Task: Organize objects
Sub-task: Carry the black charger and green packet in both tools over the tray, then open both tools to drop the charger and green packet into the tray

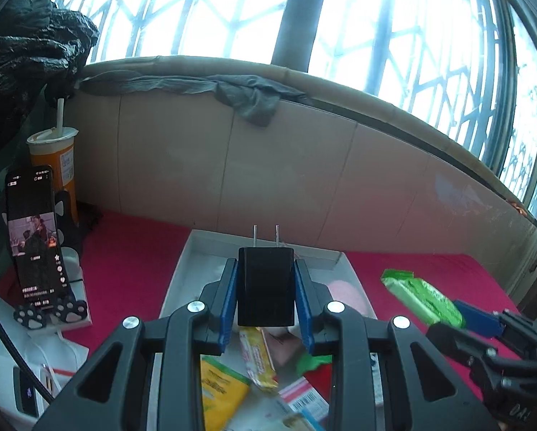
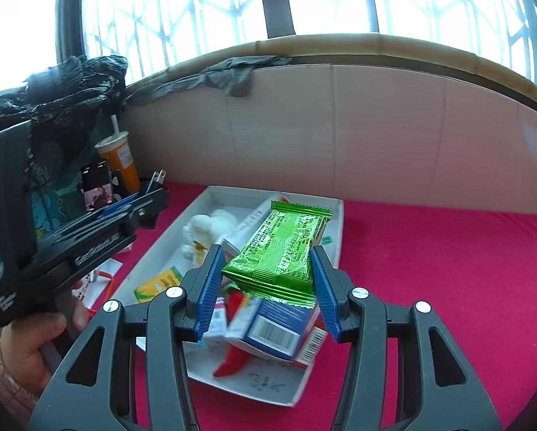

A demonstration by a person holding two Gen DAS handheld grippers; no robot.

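My left gripper (image 1: 266, 280) is shut on a black plug adapter (image 1: 266, 285), its two metal prongs pointing away from me. It hangs above a white tray (image 1: 182, 269) on the red cloth. In the right wrist view my right gripper (image 2: 266, 269) is shut on a green snack packet (image 2: 279, 251), held above the same white tray (image 2: 335, 222). That packet (image 1: 421, 296) and the right gripper's blue fingers (image 1: 478, 318) show at the right of the left wrist view. The left gripper (image 2: 153, 188) with the adapter's prongs (image 2: 159, 177) shows at the left of the right wrist view.
The tray holds yellow packets (image 1: 221, 391), a blue box (image 2: 279, 327), a white fluffy thing (image 2: 211, 228) and a red item (image 2: 232, 361). A phone on a paw-print stand (image 1: 35, 237) and an orange cup with a straw (image 1: 58, 158) stand at the left. A tiled wall (image 1: 268, 172) rises behind.
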